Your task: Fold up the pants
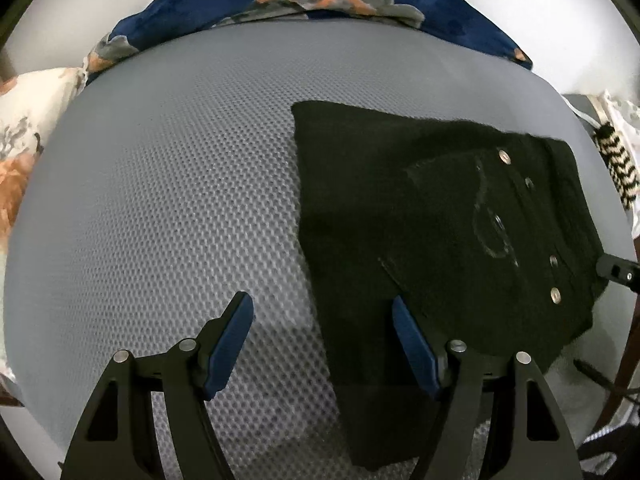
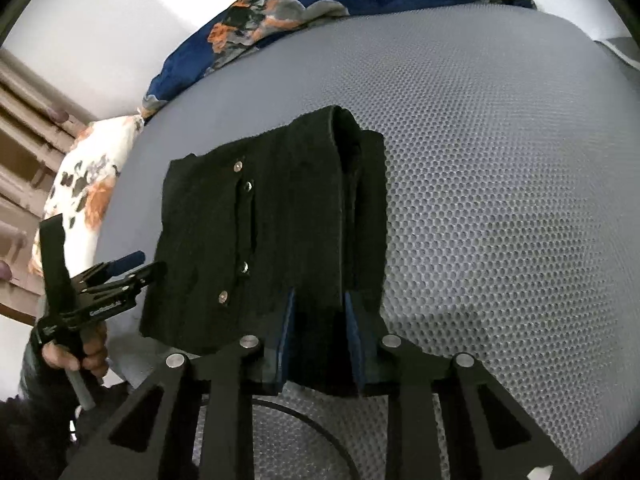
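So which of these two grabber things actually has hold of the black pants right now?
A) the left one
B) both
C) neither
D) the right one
D: in its own view the right gripper has pants fabric between its blue pads, while the left gripper stands wide open with only grey mattress in its gap.

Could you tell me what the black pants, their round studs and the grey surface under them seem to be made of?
The black pants look like heavy matte woven cloth, perhaps denim: stiff folds and pale seam wear. Their round studs look like polished metal, since they glint silver. The grey surface looks like a honeycomb mesh fabric, probably synthetic, with a regular pattern of small cells.
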The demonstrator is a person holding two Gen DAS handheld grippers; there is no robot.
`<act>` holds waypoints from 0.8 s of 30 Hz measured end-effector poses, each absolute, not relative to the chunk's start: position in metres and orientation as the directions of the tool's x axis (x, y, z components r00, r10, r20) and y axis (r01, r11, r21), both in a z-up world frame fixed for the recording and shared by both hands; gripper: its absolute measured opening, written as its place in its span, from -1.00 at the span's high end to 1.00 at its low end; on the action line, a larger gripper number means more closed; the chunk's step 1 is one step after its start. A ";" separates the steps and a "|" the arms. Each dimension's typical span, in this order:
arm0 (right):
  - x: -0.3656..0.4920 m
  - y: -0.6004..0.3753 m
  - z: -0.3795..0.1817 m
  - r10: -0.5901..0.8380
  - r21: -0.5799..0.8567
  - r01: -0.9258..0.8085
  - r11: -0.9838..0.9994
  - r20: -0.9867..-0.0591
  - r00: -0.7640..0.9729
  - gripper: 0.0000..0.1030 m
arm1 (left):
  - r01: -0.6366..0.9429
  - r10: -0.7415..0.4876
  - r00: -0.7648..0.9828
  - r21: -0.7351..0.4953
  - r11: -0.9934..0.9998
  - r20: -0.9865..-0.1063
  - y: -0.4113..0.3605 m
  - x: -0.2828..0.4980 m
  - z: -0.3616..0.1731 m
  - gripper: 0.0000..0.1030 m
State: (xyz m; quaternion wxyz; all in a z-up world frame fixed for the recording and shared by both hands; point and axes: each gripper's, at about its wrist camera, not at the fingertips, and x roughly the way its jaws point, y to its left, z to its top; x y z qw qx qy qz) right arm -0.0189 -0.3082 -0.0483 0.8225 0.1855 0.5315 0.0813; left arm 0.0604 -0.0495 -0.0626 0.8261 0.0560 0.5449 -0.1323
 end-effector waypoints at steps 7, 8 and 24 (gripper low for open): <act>-0.021 -0.302 -0.046 0.297 0.357 0.063 0.932 -0.852 0.432 0.56 | 0.282 -0.133 0.387 -0.020 0.959 -0.912 -0.056 0.048 -0.064 -0.41; -0.022 -0.301 -0.046 0.295 0.356 0.063 0.933 -0.852 0.433 0.56 | 0.281 -0.129 0.390 -0.015 0.959 -0.912 -0.056 0.047 -0.064 -0.41; -0.023 -0.302 -0.040 0.315 0.367 0.036 0.930 -0.841 0.441 0.66 | 0.269 -0.110 0.409 0.005 0.963 -0.906 -0.055 0.035 -0.064 -0.41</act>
